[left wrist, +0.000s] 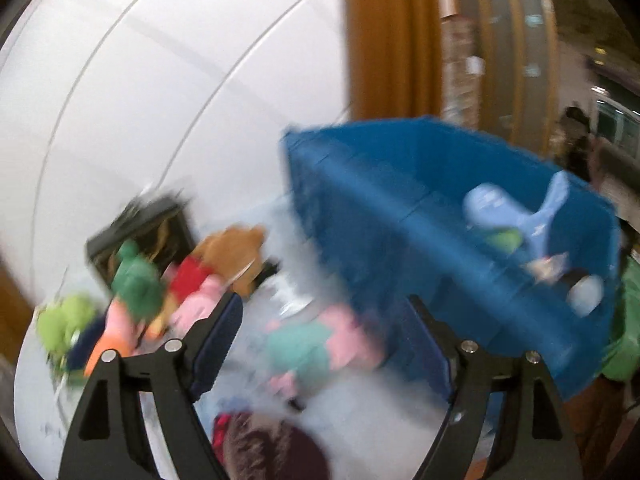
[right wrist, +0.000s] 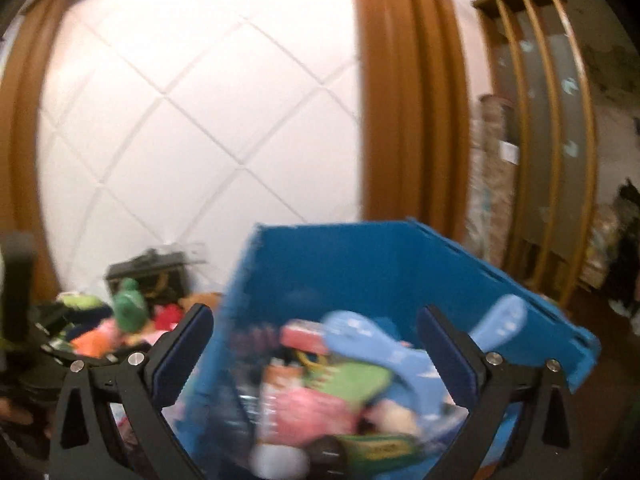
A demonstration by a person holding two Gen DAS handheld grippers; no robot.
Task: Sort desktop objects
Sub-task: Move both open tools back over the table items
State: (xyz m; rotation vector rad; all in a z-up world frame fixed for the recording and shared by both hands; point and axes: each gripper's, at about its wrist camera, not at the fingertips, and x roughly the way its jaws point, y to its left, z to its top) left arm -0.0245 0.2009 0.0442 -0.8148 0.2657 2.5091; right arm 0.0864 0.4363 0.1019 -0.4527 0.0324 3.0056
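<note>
Both views are motion-blurred. A blue bin (left wrist: 400,216) stands on the white desk and holds several toys, among them a light blue plush (left wrist: 504,208). My left gripper (left wrist: 324,316) is open and empty above a pink and teal plush (left wrist: 320,344) lying on the desk left of the bin. A heap of plush toys lies further left: a green one (left wrist: 136,284), a brown one (left wrist: 236,248), a red one (left wrist: 192,276). My right gripper (right wrist: 316,320) is open and empty over the blue bin (right wrist: 360,264), above the light blue plush (right wrist: 360,340) and a pink item (right wrist: 312,404).
A black box (left wrist: 148,224) stands behind the plush heap; it also shows in the right wrist view (right wrist: 152,272). A dark maroon object (left wrist: 268,448) lies near the desk's front. A white panelled wall (right wrist: 200,120) and brown wooden trim (right wrist: 408,92) stand behind.
</note>
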